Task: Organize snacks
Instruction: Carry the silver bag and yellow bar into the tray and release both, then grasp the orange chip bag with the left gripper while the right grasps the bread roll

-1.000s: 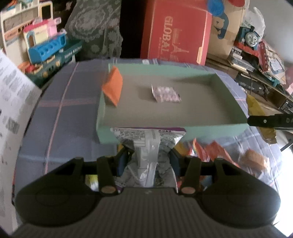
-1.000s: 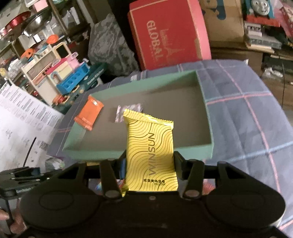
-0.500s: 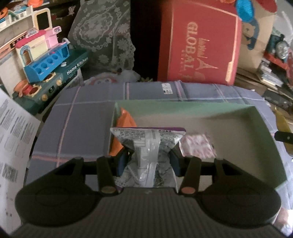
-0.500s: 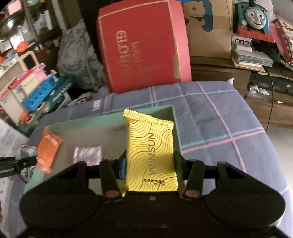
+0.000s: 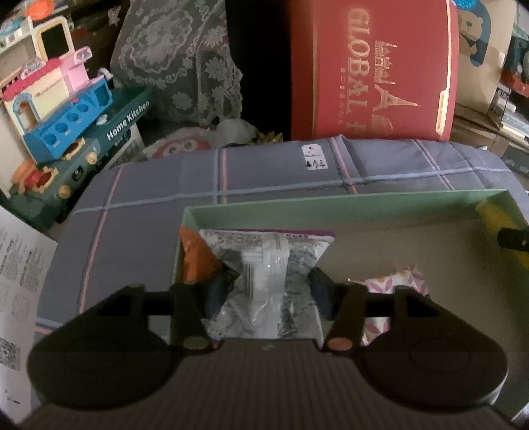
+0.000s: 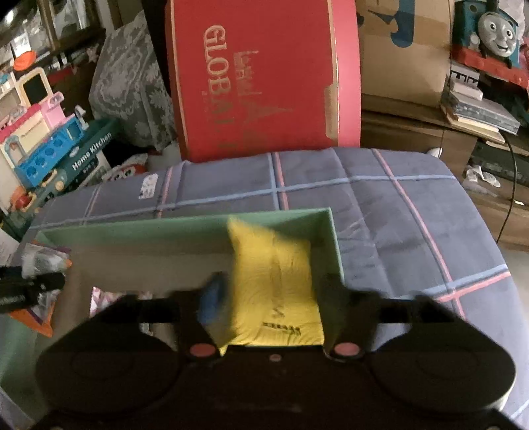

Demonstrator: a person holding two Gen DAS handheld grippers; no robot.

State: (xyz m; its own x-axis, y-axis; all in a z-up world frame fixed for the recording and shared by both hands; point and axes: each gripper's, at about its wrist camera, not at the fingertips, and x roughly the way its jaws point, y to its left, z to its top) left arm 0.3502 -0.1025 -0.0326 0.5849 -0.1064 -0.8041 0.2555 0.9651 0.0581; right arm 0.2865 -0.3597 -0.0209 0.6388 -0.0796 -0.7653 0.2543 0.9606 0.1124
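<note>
A shallow green tray (image 5: 330,205) lies on a plaid cloth. My left gripper (image 5: 267,284) hangs over the tray's left end. Its jaws are opening around a silver packet (image 5: 267,251) with a purple top edge, and the pads stand just clear of it. An orange packet (image 5: 195,254) leans in the left corner, and a pink-patterned packet (image 5: 396,281) lies to the right. My right gripper (image 6: 271,291) is over the tray's right corner (image 6: 330,225). Its jaws are opening too, and a blurred yellow packet (image 6: 274,274) is slipping between them.
A red GLOBAL box (image 5: 373,72) stands behind the blue plaid cloth (image 5: 264,175). A toy kitchen (image 5: 66,115) and a lace-covered heap sit at the back left, and a printed sheet (image 5: 16,264) lies at the left edge. Cardboard boxes and a toy train (image 6: 496,26) fill the back right.
Both grippers moved forward from the tray's near edge to over its far part and sank. Both pairs of jaws widened off their packets. The yellow packet has tipped forward.
</note>
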